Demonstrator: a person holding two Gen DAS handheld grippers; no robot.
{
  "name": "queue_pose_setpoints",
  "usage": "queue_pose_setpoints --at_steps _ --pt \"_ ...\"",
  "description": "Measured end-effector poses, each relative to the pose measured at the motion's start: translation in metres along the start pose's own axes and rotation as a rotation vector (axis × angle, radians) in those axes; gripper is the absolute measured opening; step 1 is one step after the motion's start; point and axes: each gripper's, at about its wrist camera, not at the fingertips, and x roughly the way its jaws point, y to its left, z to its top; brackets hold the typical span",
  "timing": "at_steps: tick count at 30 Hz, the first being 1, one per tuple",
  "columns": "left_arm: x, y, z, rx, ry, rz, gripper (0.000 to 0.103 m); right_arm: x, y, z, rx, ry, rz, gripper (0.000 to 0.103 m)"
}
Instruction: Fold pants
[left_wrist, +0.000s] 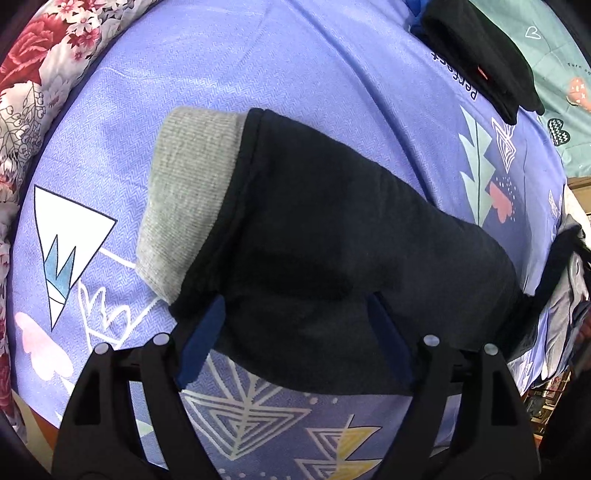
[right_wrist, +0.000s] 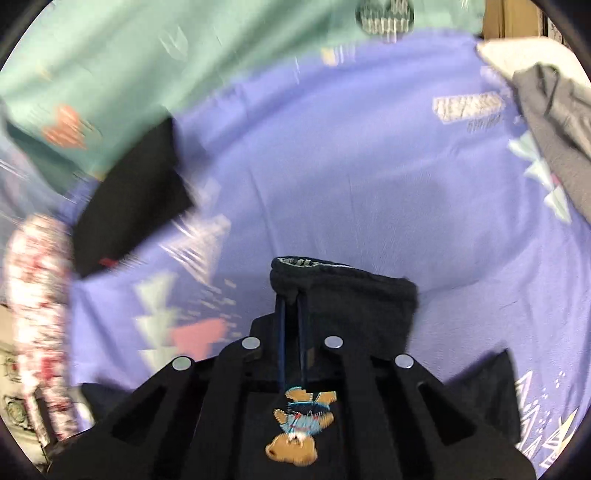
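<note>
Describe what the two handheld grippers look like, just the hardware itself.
Both match: the left gripper and right gripper have matte black angular bodies with slot cutouts, four round silver studs near the front, and flat dark blue fingers. No cables, markings, hands or sleeves show.

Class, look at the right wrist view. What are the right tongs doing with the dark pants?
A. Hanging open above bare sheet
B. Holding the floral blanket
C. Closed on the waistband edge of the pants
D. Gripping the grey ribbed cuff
C: the right tongs have their two blue fingers drawn close together with the bunched waistband of the dark pants pinched at their tips, above the purple sheet.
</note>
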Motion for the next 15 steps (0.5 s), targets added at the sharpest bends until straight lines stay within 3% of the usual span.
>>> queue_pose_setpoints --at_steps 3,7,11,15 --pt "-0.001 0.002 -0.001 0.002 0.003 -0.006 0.081 -0.058 -0.033 -0.021 0.051 -0.073 0.055 0.005" --pt "-0.002 0.004 -0.001 0.017 0.006 -0.004 0.081 -0.099 -0.085 -0.064 0.131 -0.107 0.053 0.005" --pt "-0.003 0.003 -0.003 0.043 0.01 0.01 0.081 -0.077 -0.144 -0.12 0.264 -0.002 -0.034 0.005" --pt "-0.002 -0.001 -0.004 0.071 0.012 0.036 0.081 -0.053 -0.171 -0.159 0.347 0.092 -0.094 0.005"
